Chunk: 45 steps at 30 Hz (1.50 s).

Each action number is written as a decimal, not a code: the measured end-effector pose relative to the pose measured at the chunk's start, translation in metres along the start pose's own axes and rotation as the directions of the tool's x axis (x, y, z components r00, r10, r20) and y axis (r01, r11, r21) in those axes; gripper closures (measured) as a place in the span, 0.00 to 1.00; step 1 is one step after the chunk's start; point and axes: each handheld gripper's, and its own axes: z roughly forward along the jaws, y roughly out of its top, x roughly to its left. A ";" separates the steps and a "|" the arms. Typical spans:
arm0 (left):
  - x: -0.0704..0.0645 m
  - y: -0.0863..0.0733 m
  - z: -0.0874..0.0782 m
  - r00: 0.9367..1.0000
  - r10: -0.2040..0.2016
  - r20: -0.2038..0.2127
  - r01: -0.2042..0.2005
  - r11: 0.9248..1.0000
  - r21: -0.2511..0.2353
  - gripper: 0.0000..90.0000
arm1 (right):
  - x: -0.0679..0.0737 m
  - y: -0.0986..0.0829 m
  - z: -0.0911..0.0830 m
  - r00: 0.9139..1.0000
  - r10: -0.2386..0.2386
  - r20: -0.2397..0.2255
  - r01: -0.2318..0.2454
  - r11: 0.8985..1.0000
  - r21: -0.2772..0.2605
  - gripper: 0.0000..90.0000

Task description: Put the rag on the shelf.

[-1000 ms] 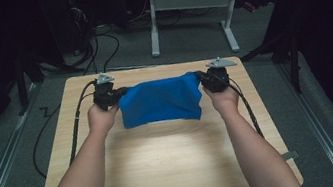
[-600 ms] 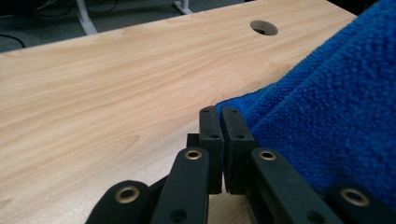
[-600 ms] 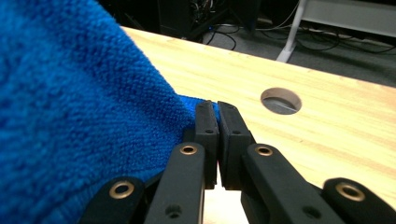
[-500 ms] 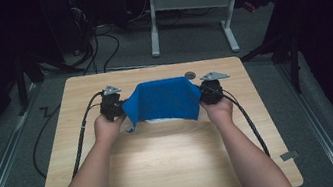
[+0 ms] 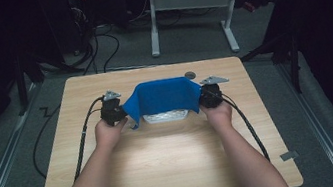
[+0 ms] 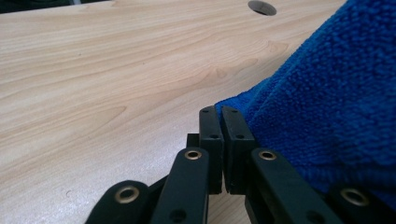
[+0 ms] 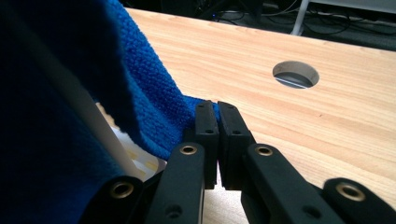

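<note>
High view: blue cloth (image 5: pixel 162 96) hangs centre frame between left gripper (image 5: pixel 118 112) and right gripper (image 5: pixel 207 98); bare table (image 5: pixel 176 168) fills the lower frame.
Left gripper view: jaws pinched on the cloth's corner, centre; cloth spreads right.
Right gripper view: jaws clamped on cloth edge; table hole (image 7: pixel 295 73) upper right.

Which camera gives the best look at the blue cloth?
The high view: the whole cloth shows there, stretched between the left gripper and the right gripper, lifted over a white thing on the table. The left gripper view shows a pinched corner; the right gripper view shows another.
</note>
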 end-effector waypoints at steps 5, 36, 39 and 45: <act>0.001 -0.004 0.002 1.000 -0.010 0.007 0.010 1.000 0.010 0.98 | 0.003 -0.005 0.004 1.000 -0.013 0.003 0.013 1.000 0.014 0.98; 0.011 0.007 -0.042 0.994 -0.050 -0.099 0.041 0.995 -0.091 0.64 | -0.015 0.009 -0.044 0.997 0.004 0.080 0.003 0.997 -0.080 0.64; 0.013 0.005 -0.048 0.992 -0.058 -0.108 0.047 0.994 -0.099 0.63 | -0.016 0.009 -0.047 0.996 -0.005 0.088 0.012 0.996 -0.085 0.63; 0.015 0.002 -0.059 0.991 -0.062 -0.117 0.049 0.992 -0.112 0.63 | -0.014 0.011 -0.056 0.996 -0.013 0.090 0.021 0.995 -0.094 0.61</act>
